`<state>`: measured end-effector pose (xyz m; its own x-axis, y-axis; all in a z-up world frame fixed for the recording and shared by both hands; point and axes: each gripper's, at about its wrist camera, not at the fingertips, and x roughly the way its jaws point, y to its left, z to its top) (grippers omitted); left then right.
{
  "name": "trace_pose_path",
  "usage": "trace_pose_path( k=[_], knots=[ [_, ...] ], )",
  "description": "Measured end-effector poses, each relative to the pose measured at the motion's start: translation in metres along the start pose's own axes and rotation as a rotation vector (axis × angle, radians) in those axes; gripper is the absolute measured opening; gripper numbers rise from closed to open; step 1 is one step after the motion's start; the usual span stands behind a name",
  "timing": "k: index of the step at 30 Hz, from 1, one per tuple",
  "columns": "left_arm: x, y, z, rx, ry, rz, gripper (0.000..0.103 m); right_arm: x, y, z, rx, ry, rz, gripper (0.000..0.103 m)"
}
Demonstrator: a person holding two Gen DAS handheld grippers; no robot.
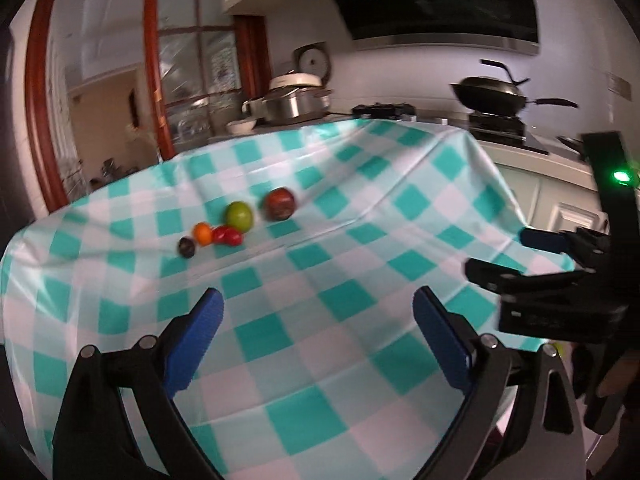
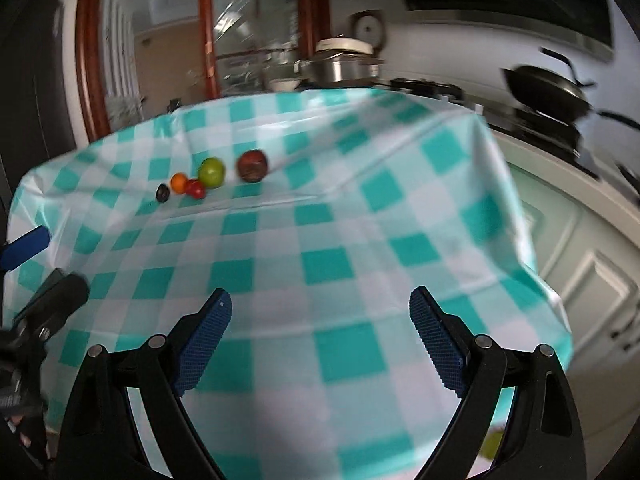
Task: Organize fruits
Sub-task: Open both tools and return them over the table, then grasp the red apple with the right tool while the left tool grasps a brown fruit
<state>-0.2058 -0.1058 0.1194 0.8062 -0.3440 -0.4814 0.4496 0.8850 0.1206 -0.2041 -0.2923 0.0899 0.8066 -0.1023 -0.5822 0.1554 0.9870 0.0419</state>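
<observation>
Near the far left corner of the table (image 1: 360, 248) five fruits (image 1: 240, 216) lie in a row. Both the left gripper (image 1: 316, 320) and right gripper (image 2: 320, 320) are wide open and empty, well apart from them; approach slowly and grasp one fruit gently.

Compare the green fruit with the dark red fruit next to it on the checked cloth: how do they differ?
The green fruit is yellow-green; the dark red fruit is brownish red with darker patches. The dark red fruit looks somewhat bigger than the green fruit. The green fruit sits against the small red fruits; the dark red fruit stands apart, at the row's right end. Both are round, rest on the tablecloth, and no claw touches either.
</observation>
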Motion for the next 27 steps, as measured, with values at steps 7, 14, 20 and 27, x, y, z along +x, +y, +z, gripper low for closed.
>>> trace_pose_path(
  k=[7, 14, 20, 27],
  knots=[
    [0.039, 0.048, -0.009, -0.067, 0.057, 0.049, 0.096, 0.082, 0.055, 0.032, -0.026, 0.071, 0.028, 0.088],
    [0.099, 0.088, -0.009, -0.11, 0.143, 0.09, 0.096, 0.164, 0.084, 0.054, -0.043, 0.14, 0.05, 0.088],
    [0.164, 0.118, -0.001, -0.146, 0.233, 0.108, 0.096, 0.215, 0.085, 0.064, 0.021, 0.209, 0.067, 0.088],
    [0.223, 0.154, 0.008, -0.229, 0.283, 0.142, 0.096, 0.255, 0.078, 0.09, 0.064, 0.225, 0.079, 0.088]
  ],
)
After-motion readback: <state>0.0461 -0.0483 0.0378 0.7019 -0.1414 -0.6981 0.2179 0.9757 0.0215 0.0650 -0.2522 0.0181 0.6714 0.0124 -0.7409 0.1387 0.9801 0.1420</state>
